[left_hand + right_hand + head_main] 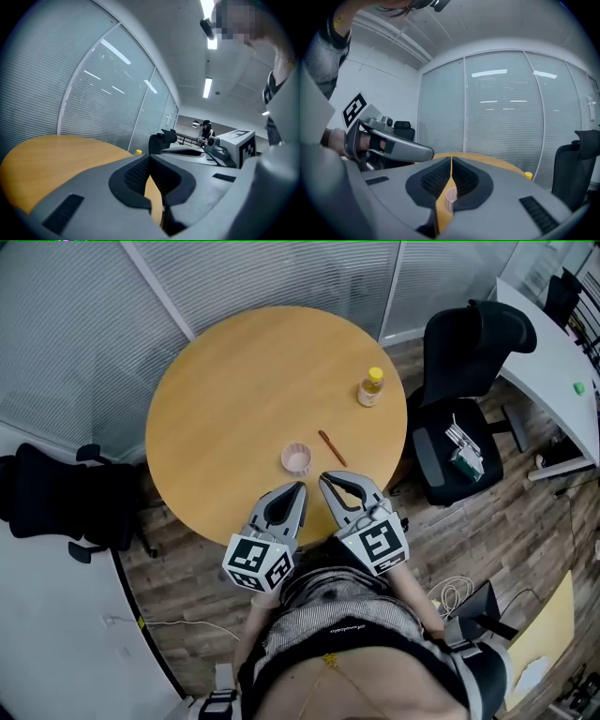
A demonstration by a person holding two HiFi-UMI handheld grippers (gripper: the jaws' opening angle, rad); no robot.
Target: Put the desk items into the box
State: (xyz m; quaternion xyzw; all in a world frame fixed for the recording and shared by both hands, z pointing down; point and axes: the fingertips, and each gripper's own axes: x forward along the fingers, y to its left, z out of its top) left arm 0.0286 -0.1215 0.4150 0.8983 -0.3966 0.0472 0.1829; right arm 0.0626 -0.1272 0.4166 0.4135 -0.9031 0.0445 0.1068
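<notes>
Head view: left gripper (299, 487) and right gripper (324, 478) are seen closed, empty; jaws should be opened before pink cup (296, 458) is approached squarely.

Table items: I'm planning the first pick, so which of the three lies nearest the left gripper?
The small pink cup, just ahead of the left gripper. The brown stick lies further right, and the yellow-capped bottle stands farthest away.

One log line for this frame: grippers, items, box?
left gripper: shut, empty | right gripper: shut, empty | on table: bottle, pink cup, brown stick | box: not in view
</notes>
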